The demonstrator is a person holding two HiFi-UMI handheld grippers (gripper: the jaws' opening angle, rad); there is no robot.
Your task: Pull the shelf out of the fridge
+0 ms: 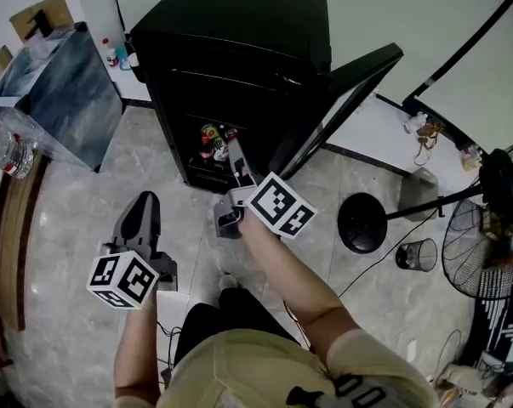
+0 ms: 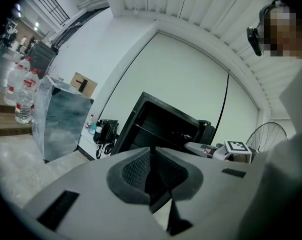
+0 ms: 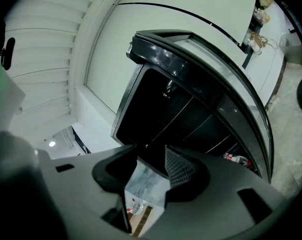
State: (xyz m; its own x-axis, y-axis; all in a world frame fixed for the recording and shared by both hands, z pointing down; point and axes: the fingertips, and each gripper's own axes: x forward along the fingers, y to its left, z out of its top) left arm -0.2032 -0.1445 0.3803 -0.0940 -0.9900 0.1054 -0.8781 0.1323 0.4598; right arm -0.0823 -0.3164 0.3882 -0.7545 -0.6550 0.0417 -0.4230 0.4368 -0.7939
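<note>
The left gripper (image 2: 152,171) has its ribbed fingers pressed together with nothing between them. The right gripper (image 3: 151,176) has its fingers spread, and only floor shows through the gap. Both tools point roughly level at a black fridge (image 1: 239,24), each with its marker cube nearest the person's hand. In the head view the right gripper (image 1: 237,155) leads, with its fingertips at the lower edge of the fridge's opening. The left gripper (image 1: 145,201) sits well back from that opening, on the leading tool's left.

Straight ahead of the right fingers, the shelf (image 3: 175,121) shows as thin rails crossing the dark interior, in place and apart from both tools. Below the rails, bottles (image 1: 209,143) stand in the bottom of the cabinet. The fridge door (image 1: 350,92) hangs open to the right of the right fingers. A marble-patterned cabinet (image 1: 60,92) stands far to the left of the left fingers. A standing fan (image 1: 494,219) is off to the far right.
</note>
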